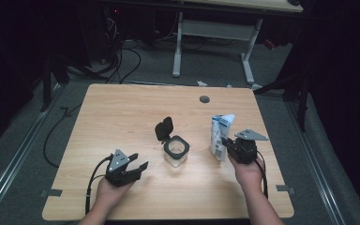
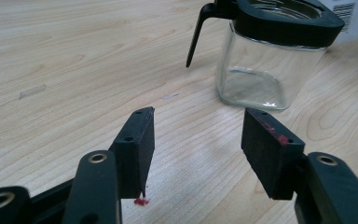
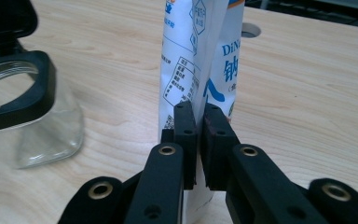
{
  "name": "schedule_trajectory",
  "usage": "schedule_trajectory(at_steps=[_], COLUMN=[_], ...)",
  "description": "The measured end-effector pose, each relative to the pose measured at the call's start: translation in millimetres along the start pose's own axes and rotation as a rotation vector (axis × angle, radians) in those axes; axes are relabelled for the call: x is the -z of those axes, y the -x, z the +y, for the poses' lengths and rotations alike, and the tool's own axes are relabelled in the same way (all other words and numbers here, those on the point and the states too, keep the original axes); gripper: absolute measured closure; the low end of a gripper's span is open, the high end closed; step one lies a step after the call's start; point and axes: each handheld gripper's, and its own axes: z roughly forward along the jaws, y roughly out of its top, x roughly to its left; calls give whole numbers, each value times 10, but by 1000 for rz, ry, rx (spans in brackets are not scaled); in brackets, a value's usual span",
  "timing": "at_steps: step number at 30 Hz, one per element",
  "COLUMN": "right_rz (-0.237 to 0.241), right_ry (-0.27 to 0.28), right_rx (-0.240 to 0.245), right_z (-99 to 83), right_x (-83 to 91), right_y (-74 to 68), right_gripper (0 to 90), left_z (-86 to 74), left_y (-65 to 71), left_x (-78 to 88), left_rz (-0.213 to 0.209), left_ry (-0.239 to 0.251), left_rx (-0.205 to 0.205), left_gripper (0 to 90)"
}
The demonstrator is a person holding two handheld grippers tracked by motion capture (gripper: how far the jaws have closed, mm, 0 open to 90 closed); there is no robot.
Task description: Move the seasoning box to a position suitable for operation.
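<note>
The right tool [image 3: 198,140] is clamped on a white and blue pouch [image 3: 200,56], its two black pads pinching the pouch's thin edge low down, so that the packet stands upright between them. In the high view the same right tool [image 1: 226,142], carried in the person's right hand [image 1: 249,169], holds the pouch [image 1: 220,133] at the right side of the desk [image 1: 122,108], the packet rising above the tool's grey three-cornered plate.

The left tool [image 2: 196,140] stands apart, its pads wide with nothing between them, poised just above bare wood. A small red mark shows at the tip of its left pad and along the edge of its right one. In the high view the left tool [image 1: 138,164] sits in the person's left hand [image 1: 110,190] at the near left of the desk, aimed toward the middle.

Between the two tools stands a clear glass jar [image 1: 176,152] with a black collar, its hinged black lid [image 1: 164,129] flipped up and open behind it. The jar [image 2: 261,70] lies just ahead of the left tool, and the jar [image 3: 25,116] is near the pouch, apart from it. A round cable hole [image 1: 204,99] marks the desk's far edge.
</note>
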Motion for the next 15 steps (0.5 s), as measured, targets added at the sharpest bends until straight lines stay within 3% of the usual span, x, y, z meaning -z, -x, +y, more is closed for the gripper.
schedule_trajectory(at_steps=[2,6,15], right_rz=[21,30,100], right_ry=[-39,-64,-152], right_rx=[22,45,87], right_z=[49,86,169], right_x=[34,65,193], right_y=[-14,-36,-82], right_gripper=[864,865,866], left_z=[0,0,-2], left_y=[3,8,20], left_x=[0,-2,-13], left_rz=[-1,-4,-13], left_ry=[3,4,3], left_rx=[0,0,-3], left_gripper=[447,447,447])
